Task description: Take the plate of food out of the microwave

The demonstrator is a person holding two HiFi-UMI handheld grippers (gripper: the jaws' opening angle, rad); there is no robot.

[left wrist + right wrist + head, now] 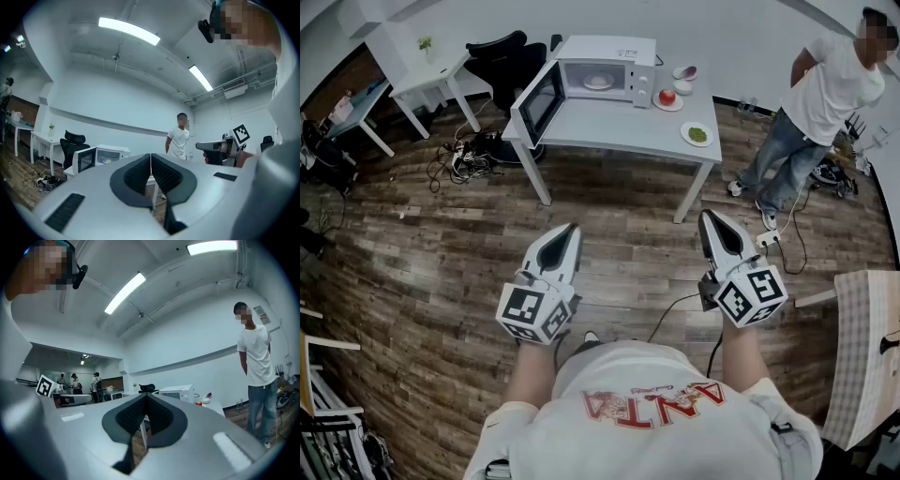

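A white microwave [605, 75] stands on a grey table [609, 127] far ahead, its door [537, 100] swung open to the left. Inside it sits a plate of food [598, 82]. The microwave [105, 156] also shows small in the left gripper view, and the microwave [180, 392] in the right gripper view. My left gripper [573, 228] and right gripper [706, 216] are held near my body, well short of the table. Both have their jaws together with nothing between them.
On the table lie a plate with a red fruit [667, 97], two bowls [684, 79] and a plate of green food [697, 135]. A person in a white shirt [825, 103] stands right of the table. A black chair [502, 56], white desks and floor cables [464, 155] are at left.
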